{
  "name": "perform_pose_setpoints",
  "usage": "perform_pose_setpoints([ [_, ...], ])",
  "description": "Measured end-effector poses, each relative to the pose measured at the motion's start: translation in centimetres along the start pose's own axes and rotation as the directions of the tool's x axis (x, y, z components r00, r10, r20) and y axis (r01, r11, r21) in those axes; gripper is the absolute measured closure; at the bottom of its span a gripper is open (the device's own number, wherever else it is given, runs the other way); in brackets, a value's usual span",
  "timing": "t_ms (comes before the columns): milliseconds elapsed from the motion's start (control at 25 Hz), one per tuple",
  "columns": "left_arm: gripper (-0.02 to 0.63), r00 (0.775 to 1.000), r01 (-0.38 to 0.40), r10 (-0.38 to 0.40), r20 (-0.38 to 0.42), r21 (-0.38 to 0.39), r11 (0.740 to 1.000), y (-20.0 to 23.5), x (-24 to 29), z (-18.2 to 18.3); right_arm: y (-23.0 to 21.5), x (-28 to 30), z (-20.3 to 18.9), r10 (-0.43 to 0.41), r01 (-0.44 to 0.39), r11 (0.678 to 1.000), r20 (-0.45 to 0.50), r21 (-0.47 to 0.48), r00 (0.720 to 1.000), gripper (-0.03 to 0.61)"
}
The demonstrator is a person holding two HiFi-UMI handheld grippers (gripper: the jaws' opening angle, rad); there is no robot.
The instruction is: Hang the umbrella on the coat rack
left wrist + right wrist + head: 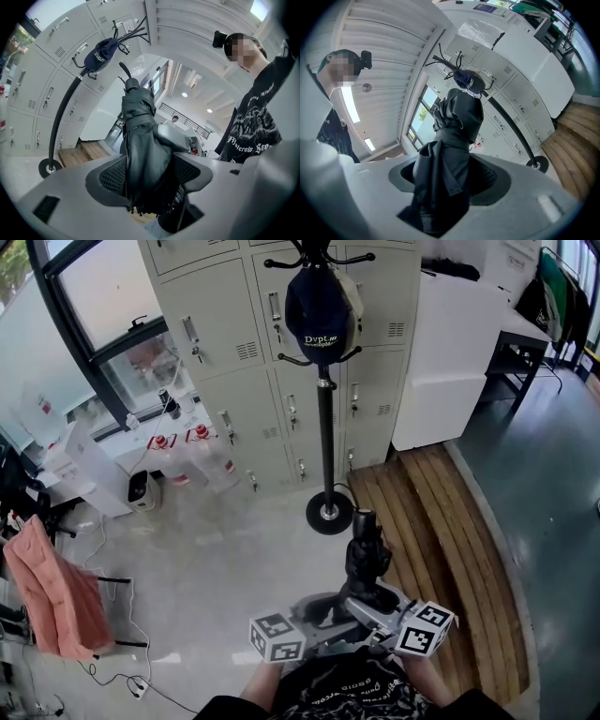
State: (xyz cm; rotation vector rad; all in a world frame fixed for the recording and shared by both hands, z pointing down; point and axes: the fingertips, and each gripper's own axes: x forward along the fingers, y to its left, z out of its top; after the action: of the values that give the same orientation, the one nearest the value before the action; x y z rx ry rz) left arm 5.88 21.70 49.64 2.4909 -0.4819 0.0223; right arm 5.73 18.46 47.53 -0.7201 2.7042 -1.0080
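The free-standing coat rack (325,418), at twelve o'clock from the folded umbrella (364,554) that my left tongs (145,176) and right tongs (445,178) both clamp by its fabric, is the hazard I judge greatest: a hard push could rock it, or knock the cap (317,306) off its hook. Only the head view shows the rack's base and the gap between it and the umbrella; only the left gripper view shows the thin curved loop (123,70) at the umbrella's tip.
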Motion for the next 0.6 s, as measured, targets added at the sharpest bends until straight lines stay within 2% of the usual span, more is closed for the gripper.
perform_pose_setpoints([
  [120, 0.302, 1.0, -0.008, 0.008, -0.007, -0.006, 1.0, 0.6, 0.3, -0.1, -0.6, 0.2, 0.0, 0.001, -0.001, 1.0, -0.006, 0.001, 1.0, 0.31],
  [280, 0.302, 1.0, -0.009, 0.009, -0.015, -0.014, 1.0, 1.0, 0.6, 0.3, -1.4, 0.3, 0.4, -0.002, 0.0, 0.998, 0.023, 0.055, 1.0, 0.31],
  [600, 0.302, 1.0, 0.011, -0.011, -0.023, 0.004, 1.0, 2.4, 1.5, 1.9, -2.5, 1.2, 2.2, -0.018, 0.016, 0.999, 0.039, 0.045, 0.999, 0.31],
])
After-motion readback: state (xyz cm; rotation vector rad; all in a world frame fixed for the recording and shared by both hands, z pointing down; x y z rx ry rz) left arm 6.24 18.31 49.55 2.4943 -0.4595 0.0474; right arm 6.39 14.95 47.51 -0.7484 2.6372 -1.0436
